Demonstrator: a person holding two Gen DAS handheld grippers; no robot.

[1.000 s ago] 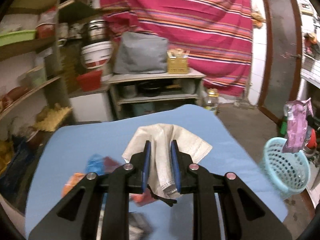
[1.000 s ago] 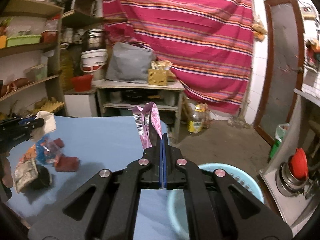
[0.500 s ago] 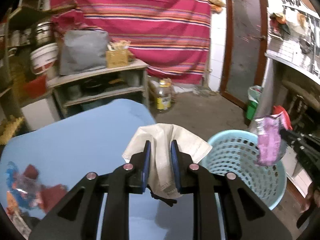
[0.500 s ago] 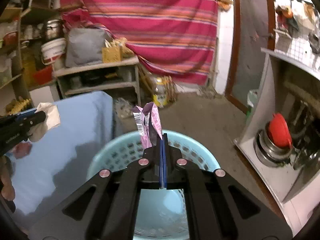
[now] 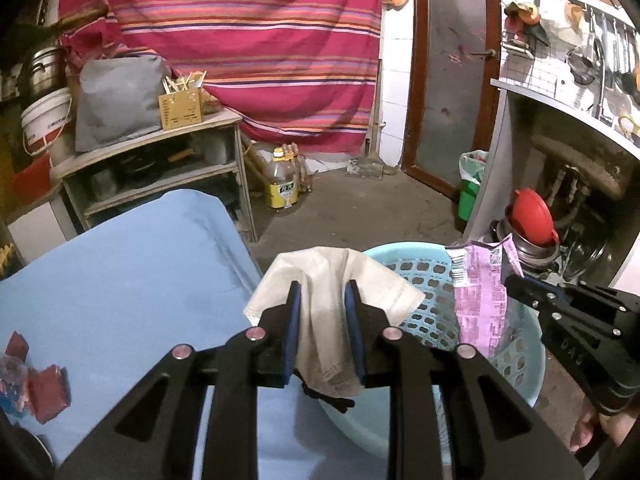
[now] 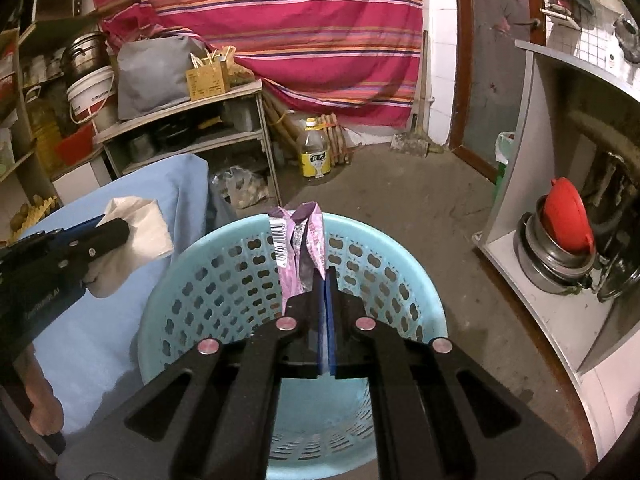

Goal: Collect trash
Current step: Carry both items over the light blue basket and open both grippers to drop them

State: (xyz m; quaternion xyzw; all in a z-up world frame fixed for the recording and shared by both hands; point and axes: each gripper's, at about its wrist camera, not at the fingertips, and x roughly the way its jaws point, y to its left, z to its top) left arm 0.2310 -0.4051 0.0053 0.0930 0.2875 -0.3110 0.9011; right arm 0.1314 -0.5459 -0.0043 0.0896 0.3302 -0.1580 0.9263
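Since table left behind, both tongs (image 6: 325,280) over basket (image 6: 192,280).

A right gripper (image 6: 325,280) fills the lower centre of the view, its two blue-padded jaws pressed together on a crumpled purple wrapper (image 6: 298,252) with a white barcode patch. The wrapper stands up above a light blue perforated basket (image 6: 224,280) that sits on a grey concrete floor (image 6: 400,200). At the left edge, a left gripper (image 6: 116,232) clamps a white cloth (image 6: 142,232) just beside the basket's rim, above a blue-covered table (image 6: 168,184). A striped red curtain (image 6: 320,32) hangs behind wooden shelves (image 6: 192,120).
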